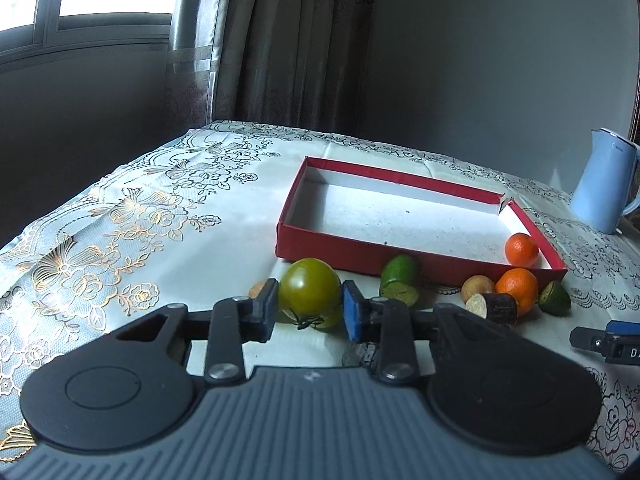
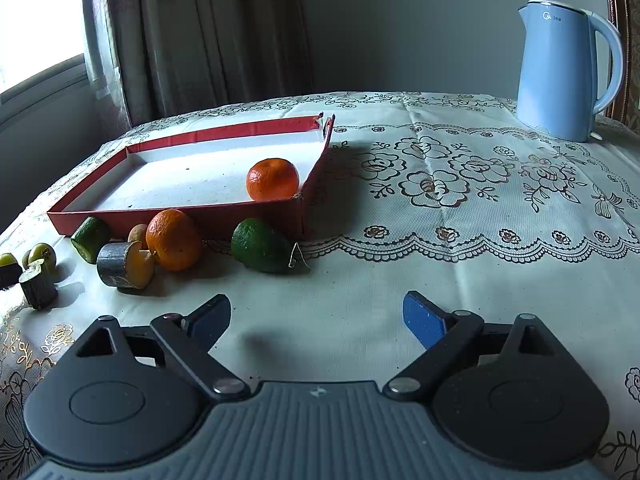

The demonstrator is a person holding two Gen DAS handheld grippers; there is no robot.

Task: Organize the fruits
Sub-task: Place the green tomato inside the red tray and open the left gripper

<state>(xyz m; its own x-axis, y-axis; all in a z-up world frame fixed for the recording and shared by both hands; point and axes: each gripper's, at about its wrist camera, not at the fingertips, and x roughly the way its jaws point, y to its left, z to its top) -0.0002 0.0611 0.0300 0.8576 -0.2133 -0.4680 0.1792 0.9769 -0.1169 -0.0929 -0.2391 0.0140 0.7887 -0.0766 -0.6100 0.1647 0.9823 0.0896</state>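
A green tomato (image 1: 308,286) sits between the pads of my left gripper (image 1: 310,298), which is shut on it just in front of the red box (image 1: 320,246). One orange (image 1: 521,250) lies in the box's near right corner. A second orange (image 1: 517,286), a cut lime (image 1: 398,280), a small brown fruit (image 1: 477,288) and a dark-skinned cut piece (image 1: 494,308) lie along the box's front wall. My right gripper (image 2: 316,316) stands open over bare cloth, with nothing between its fingers. A whole green fruit (image 2: 260,245) lies ahead of it.
A light blue kettle (image 2: 560,72) stands at the back right of the table. Lace tablecloth (image 2: 460,208) stretches right of the box. Small green fruits (image 2: 42,254) and another dark cut piece (image 2: 38,286) lie at the far left. Curtains and a window are behind the table.
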